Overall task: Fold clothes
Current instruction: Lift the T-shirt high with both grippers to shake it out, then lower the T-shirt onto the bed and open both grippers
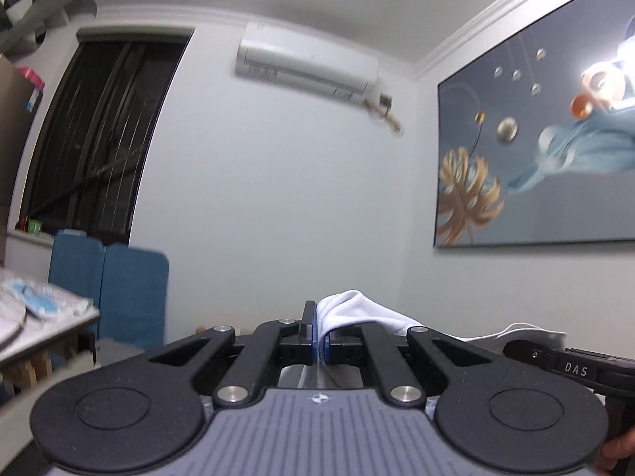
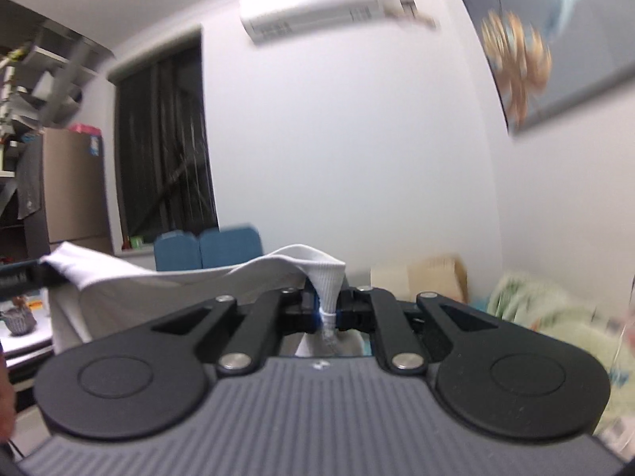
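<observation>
White cloth (image 2: 166, 277) hangs in the air between the two grippers. The left gripper (image 1: 319, 337) has its fingers pinched tight on one bunched end of the cloth. The right gripper (image 2: 327, 309) has its fingers pinched tight on the other end, on a ribbed edge. Both grippers point level at the far wall, high above the counter (image 1: 59, 325) at the left. The cloth runs long from side to side, from one gripper across to the other, and sags a bit in the middle. Each hand holds its own end, so no hand is nearer. I think the next move is to bring the cloth down flat, keeping the top edge pulled straight.
</observation>
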Action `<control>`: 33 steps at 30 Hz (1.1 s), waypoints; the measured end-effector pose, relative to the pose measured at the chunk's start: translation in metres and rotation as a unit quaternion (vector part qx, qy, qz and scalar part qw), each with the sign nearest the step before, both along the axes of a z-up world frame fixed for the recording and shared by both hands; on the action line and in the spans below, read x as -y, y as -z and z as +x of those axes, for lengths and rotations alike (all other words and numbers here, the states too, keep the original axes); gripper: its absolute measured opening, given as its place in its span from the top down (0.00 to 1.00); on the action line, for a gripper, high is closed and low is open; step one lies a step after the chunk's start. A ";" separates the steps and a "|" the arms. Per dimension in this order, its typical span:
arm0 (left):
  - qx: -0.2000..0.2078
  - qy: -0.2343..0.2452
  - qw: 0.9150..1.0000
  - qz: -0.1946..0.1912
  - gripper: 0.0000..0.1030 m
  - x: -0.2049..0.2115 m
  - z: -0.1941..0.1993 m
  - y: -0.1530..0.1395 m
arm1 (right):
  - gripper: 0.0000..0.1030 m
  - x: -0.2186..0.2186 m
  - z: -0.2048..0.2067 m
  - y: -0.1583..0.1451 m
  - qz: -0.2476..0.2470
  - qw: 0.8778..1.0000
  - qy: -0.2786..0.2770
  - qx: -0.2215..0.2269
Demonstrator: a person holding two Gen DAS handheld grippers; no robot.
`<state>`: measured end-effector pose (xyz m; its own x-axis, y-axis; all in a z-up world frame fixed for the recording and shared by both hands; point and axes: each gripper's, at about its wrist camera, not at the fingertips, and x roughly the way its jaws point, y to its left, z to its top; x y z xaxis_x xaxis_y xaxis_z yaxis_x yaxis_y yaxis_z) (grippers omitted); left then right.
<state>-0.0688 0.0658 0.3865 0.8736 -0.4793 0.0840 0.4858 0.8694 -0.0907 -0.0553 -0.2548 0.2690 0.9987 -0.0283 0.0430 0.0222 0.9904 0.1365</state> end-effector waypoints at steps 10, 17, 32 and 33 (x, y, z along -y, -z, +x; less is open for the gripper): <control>0.072 0.012 0.997 -0.013 0.96 -0.026 -0.140 -0.109 | 0.91 -0.015 -0.122 -0.113 -0.090 0.989 0.014 0.113; 0.072 0.013 0.997 -0.025 0.96 -0.038 -0.170 -0.114 | 0.91 -0.021 -0.140 -0.127 -0.105 0.988 0.002 0.114; -0.093 -0.017 0.995 0.030 0.96 0.061 0.147 0.074 | 0.91 0.046 0.131 0.044 -0.027 0.998 0.029 -0.056; -0.103 -0.021 0.994 0.038 0.96 0.068 0.182 0.093 | 0.91 0.053 0.158 0.060 -0.021 0.997 0.034 -0.069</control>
